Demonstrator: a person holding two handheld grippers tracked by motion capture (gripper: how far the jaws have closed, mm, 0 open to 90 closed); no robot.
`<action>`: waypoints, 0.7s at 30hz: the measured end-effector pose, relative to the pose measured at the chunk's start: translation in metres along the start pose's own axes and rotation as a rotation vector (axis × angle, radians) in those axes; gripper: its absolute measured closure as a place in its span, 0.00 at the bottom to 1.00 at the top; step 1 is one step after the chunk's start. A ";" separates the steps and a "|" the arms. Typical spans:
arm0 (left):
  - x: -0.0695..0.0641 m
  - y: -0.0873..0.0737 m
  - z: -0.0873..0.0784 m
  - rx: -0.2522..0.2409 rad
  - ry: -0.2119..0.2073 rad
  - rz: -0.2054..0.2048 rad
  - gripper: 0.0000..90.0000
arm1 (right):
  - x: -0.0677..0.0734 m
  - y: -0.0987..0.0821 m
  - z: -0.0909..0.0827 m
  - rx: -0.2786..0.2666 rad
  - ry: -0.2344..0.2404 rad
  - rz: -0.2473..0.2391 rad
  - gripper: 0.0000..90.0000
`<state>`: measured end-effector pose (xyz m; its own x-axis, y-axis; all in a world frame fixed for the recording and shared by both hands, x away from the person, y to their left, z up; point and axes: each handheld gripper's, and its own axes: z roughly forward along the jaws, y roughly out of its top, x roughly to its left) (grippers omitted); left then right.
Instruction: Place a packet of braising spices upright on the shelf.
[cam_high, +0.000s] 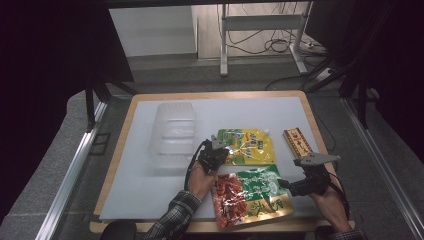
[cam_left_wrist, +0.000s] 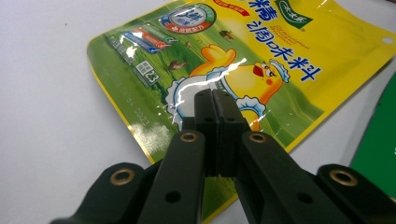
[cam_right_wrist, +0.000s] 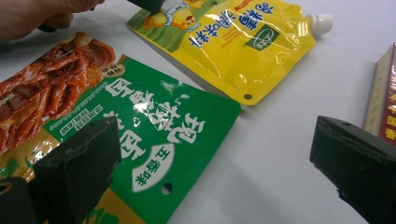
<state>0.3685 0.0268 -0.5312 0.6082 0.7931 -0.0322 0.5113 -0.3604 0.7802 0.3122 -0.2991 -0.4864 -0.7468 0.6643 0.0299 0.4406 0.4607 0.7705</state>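
From the high view, my left gripper (cam_high: 216, 146) sits at the lower left edge of the yellow pouch (cam_high: 248, 146), which lies flat on the white table (cam_high: 150, 190) right of the clear plastic container (cam_high: 173, 134). My right gripper (cam_high: 294, 186) rests near the right edge of the green and red snack bag (cam_high: 250, 196), which lies just in front of the yellow pouch. A red and gold box (cam_high: 298, 141) lies well off to the right, near the table's edge.

In the left gripper view, my left gripper (cam_left_wrist: 215, 100) has its jaws pressed together with nothing between them, their tips just above the yellow pouch (cam_left_wrist: 280, 56) over the printed chick; I cannot tell whether they touch the film. A green strip of the snack bag (cam_left_wrist: 380, 149) shows at the right edge.

In the right gripper view, my right gripper (cam_right_wrist: 215, 149) stands with its jaws wide apart, holding nothing. The left jaw hangs over the green and red snack bag (cam_right_wrist: 154, 126), the right jaw over bare table. The yellow pouch (cam_right_wrist: 233, 42) lies beyond, its white cap pointing right, and the red and gold box (cam_right_wrist: 384, 98) shows at the right edge.
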 end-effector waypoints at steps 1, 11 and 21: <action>0.000 0.000 0.000 0.004 0.006 0.014 1.00 | 0.000 0.000 0.001 0.001 0.001 0.001 0.02; -0.002 -0.002 0.001 0.009 0.039 0.031 1.00 | -0.004 0.007 0.019 0.029 0.033 0.064 0.02; -0.001 -0.005 0.000 0.008 0.043 0.043 1.00 | -0.015 0.012 0.046 0.130 0.059 0.124 0.00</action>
<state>0.3658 0.0279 -0.5351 0.6033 0.7970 0.0280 0.4904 -0.3985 0.7751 0.3511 -0.2766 -0.5069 -0.7095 0.6864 0.1597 0.5884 0.4523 0.6703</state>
